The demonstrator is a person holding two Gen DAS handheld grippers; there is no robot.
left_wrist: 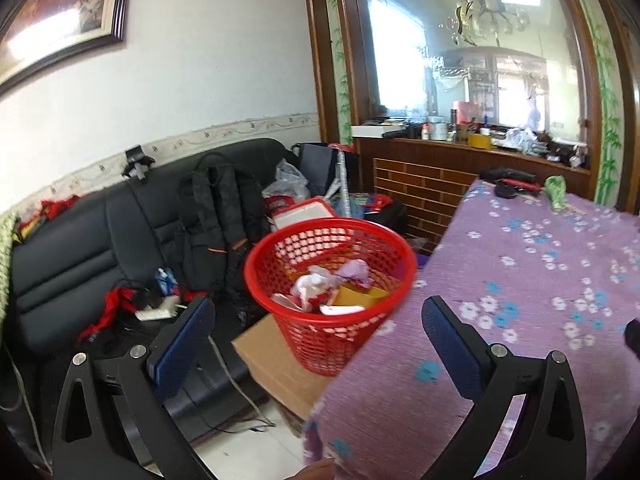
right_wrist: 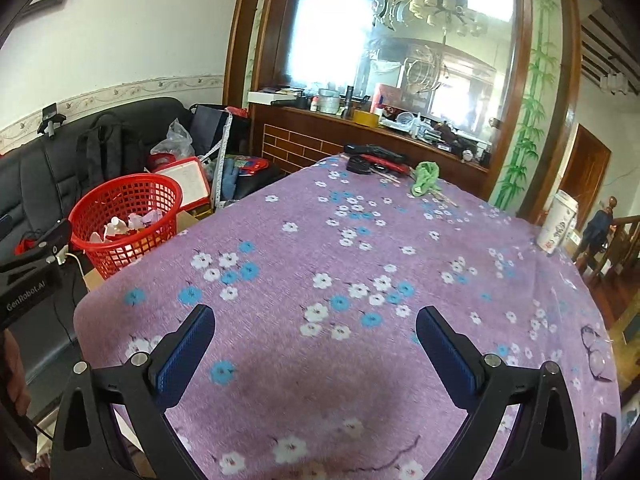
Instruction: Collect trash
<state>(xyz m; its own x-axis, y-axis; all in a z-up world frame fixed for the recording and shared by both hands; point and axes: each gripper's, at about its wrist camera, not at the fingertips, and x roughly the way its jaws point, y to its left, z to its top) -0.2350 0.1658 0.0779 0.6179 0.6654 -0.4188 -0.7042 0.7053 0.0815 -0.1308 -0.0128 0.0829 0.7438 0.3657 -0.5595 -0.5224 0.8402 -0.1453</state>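
Purple cloth with white and blue flowers covers the table, and it fills most of the right wrist view. At the far end of the table lie a green cloth and some dark things just beside it. 1 white cup stands near the right edge of the table, well apart from them. A pair of glasses lies near the right edge too, closer to the camera. Left of the table stands a red basket on a brown cardboard box, touching the table's edge. Inside the basket is the trash: crumpled white and purple wrappers and 1 yellow piece. Behind the basket is a black sofa with a black backpack leaning on it. On the wall above the wooden shelf hangs a big mirror. The left gripper is spread wide with nothing in it, and it points at the basket and the table corner. The right gripper is spread wide too, with nothing in it, over the flowered cloth.
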